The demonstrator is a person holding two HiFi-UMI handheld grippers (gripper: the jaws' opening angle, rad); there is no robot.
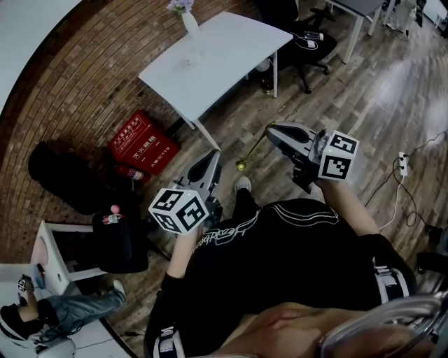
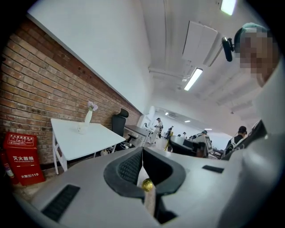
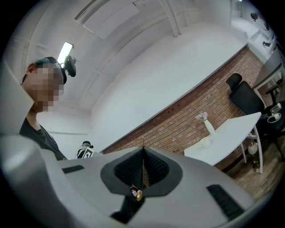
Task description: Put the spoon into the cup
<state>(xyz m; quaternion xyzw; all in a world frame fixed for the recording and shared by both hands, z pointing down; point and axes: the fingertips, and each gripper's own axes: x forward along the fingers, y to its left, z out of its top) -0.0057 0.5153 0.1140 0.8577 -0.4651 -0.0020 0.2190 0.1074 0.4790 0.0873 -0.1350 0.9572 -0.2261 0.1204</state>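
Note:
I stand on a wood floor some way from a white table [image 1: 231,49]. A small clear cup [image 1: 190,59] [image 2: 81,128] [image 3: 205,142] sits on it beside a white vase of flowers [image 1: 189,21]. My right gripper [image 1: 273,131] is shut on a thin gold spoon [image 1: 253,147], which slants down and left to a round gold end. In the right gripper view only a sliver of the spoon [image 3: 143,142] pokes past the closed jaws. My left gripper [image 1: 213,157] is held lower and to the left. Its jaws are together, with nothing seen in them.
Red fire-extinguisher boxes [image 1: 143,143] [image 2: 22,158] stand by the brick wall left of the table. A black office chair [image 1: 301,42] is at the table's far end. There is a dark bag [image 1: 63,178] at left and a seated person's legs [image 1: 70,308] at bottom left.

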